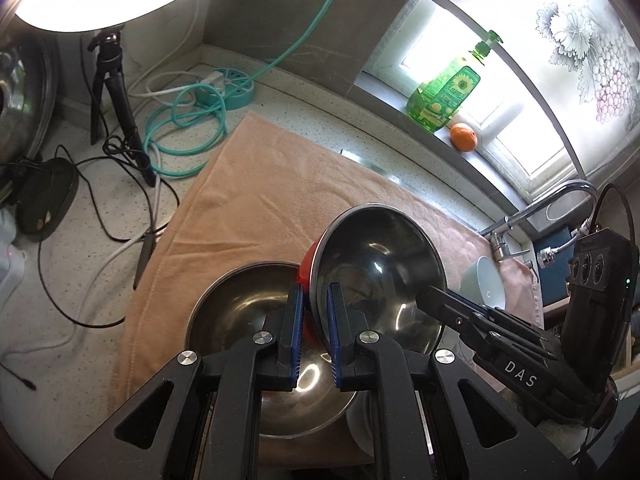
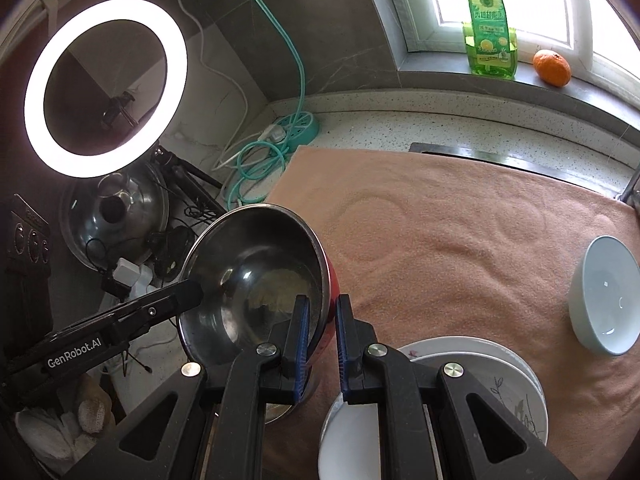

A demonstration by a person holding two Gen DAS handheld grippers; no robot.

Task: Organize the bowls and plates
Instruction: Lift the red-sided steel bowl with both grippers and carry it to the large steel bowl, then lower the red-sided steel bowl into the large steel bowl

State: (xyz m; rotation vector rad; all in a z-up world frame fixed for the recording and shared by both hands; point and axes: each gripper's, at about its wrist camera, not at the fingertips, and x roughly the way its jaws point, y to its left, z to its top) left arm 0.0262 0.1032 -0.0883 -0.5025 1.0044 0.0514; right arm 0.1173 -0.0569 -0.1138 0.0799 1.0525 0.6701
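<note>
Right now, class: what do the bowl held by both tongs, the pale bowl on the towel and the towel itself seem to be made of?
Held bowl: looks like polished steel inside, with mirror-like reflections; red outside, coating unclear.
Pale bowl: probably glazed ceramic; smooth, glossy light blue with small highlights.
Towel: soft peach terry cloth; fuzzy nap holds ring-shaped dents.

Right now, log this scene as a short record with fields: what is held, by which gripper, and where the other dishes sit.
held item: steel bowl with red outside, tilted, lifted above the towel
left gripper: shut on the bowl's rim
right gripper: shut on the opposite rim
below it: second steel bowl resting on the orange towel
other dishes: pale blue bowl upright on the towel; stack of white plates beside it
windowsill: green dish soap bottle, orange
</note>
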